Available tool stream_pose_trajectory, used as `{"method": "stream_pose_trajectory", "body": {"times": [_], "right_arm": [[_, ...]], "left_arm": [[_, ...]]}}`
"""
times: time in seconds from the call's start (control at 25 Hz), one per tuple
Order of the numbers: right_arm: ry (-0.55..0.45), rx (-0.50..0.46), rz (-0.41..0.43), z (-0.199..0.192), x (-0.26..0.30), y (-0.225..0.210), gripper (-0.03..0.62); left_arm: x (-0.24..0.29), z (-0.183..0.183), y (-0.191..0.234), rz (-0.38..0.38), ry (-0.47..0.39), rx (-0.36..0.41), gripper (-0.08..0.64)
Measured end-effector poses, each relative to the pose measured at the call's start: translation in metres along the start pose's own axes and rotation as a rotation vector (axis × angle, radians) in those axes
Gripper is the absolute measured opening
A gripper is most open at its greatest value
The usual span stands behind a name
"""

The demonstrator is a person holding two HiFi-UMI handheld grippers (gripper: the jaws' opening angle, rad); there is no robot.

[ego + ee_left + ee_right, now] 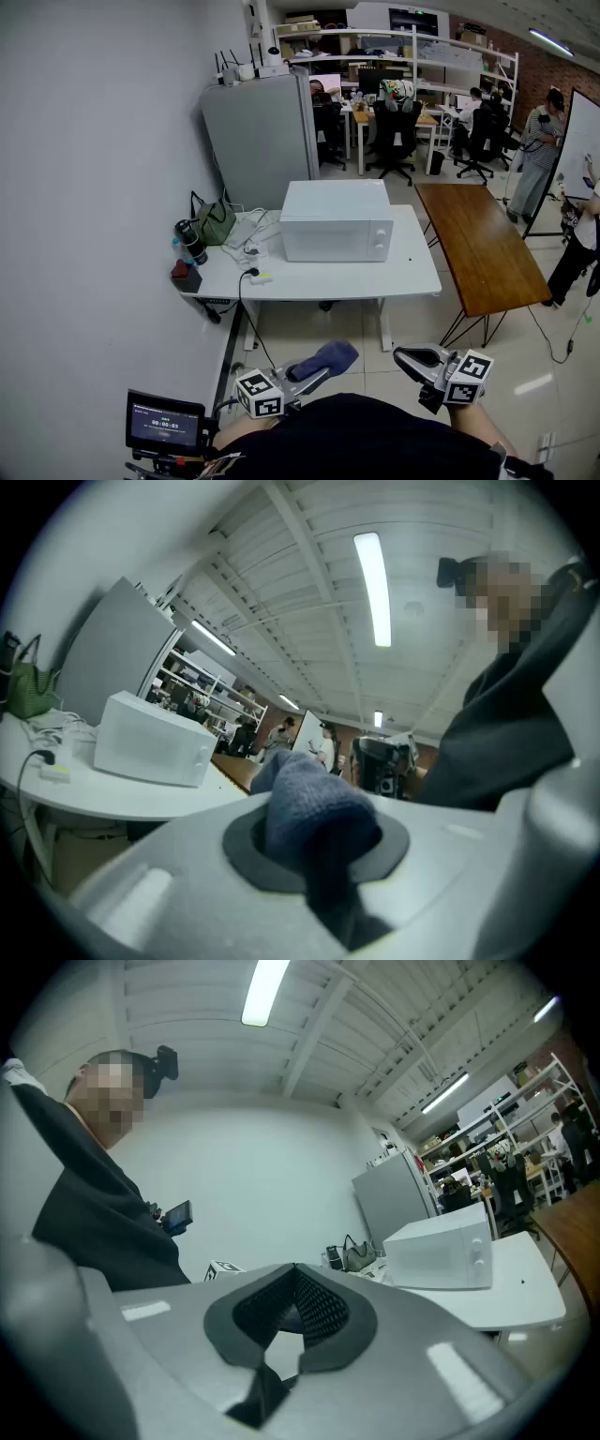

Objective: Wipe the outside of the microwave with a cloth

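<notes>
The white microwave stands shut on a white desk well ahead of me, its dials at the right of its front. It also shows in the left gripper view as the microwave and in the right gripper view as the microwave. My left gripper is low and near my body, shut on a blue cloth that bunches out between its jaws; the cloth fills that gripper's view. My right gripper hovers beside it, jaws together with nothing held. Both are far from the microwave.
A green bag, a dark bottle and a power strip with cables lie at the desk's left. A brown table stands to the right, a grey cabinet behind. People stand at the right. A small screen sits near my left.
</notes>
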State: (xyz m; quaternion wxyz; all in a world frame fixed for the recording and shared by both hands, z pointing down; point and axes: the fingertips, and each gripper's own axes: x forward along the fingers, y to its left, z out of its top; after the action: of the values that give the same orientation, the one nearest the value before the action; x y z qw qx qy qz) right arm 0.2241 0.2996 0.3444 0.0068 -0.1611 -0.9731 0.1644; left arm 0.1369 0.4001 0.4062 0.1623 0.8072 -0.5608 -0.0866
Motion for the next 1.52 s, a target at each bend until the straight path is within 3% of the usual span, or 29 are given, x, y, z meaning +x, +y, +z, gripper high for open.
{"method": "stream_pose_trajectory", "body": {"times": [0.2,0.4,0.52,0.84,1.04,1.32,1.52], "right_arm": [[0.012,0.011,0.026,-0.003,-0.010,-0.031,0.005],[0.044,0.025,0.078,-0.005,0.034,-0.045,0.005],[0.064,0.004,0.094,-0.002,0.085,-0.054,0.005],[0.045,-0.072,0.051,0.039,0.241,-0.070,0.005],[0.048,-0.086,-0.002,0.053,0.299,-0.095,0.005],[0.045,-0.085,-0.058,0.065,0.309,-0.177,0.005],[0.008,-0.160,-0.001,0.104,0.307,-0.263,0.005]], "left_arm": [[0.031,-0.008,0.003,0.010,0.015,-0.010,0.055],[0.011,-0.002,0.036,0.061,-0.003,-0.028,0.055],[-0.013,0.008,0.076,0.075,-0.022,-0.044,0.055],[-0.099,0.085,0.215,0.040,-0.071,-0.016,0.055],[-0.114,0.102,0.282,-0.001,-0.068,-0.089,0.055],[-0.071,0.112,0.357,-0.012,-0.055,-0.137,0.055],[-0.022,0.150,0.422,0.100,-0.065,-0.103,0.055]]}}
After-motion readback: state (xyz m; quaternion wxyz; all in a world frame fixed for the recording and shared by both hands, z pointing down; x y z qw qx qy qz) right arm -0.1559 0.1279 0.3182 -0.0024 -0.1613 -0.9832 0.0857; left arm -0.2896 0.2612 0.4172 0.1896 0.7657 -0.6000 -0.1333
